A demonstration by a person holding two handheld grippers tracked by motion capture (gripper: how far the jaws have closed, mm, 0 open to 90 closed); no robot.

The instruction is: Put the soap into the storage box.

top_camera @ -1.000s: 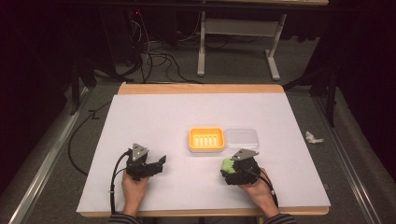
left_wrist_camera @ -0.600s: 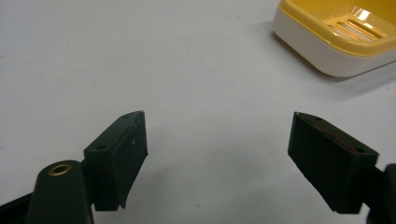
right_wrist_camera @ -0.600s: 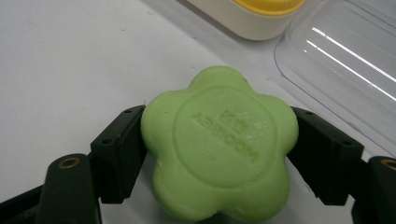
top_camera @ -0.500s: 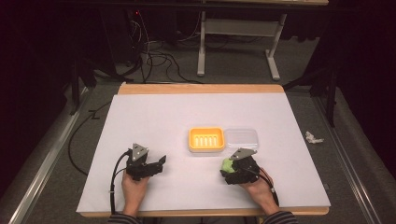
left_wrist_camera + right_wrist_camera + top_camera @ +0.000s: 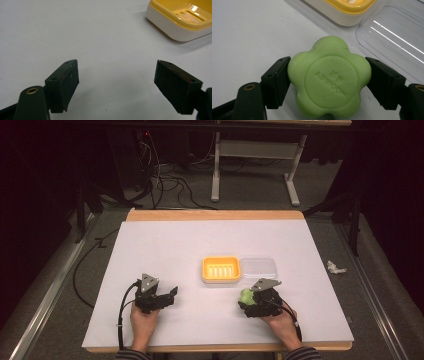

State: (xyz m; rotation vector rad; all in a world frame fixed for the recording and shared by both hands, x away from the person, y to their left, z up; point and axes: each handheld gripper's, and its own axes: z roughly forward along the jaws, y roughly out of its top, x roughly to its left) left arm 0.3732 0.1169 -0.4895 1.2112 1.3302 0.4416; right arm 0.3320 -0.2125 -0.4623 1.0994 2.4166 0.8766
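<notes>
Right gripper (image 5: 327, 82) pinches the green soap (image 5: 329, 78) between its jaws; left gripper (image 5: 116, 85) is spread, empty.

Your right gripper (image 5: 329, 85) clamps a green flower-shaped soap (image 5: 329, 77) at the centre of the right gripper view, and this soap carries the one piece of lettering to be found. It is pressed into a raised round disc on the soap's face, and it stands upside down in the frame. There seems to be one short word in Latin letters with smaller marks beside it (possibly characters of another script), but the strokes are too shallow and blurred for you to read with certainty.
</notes>
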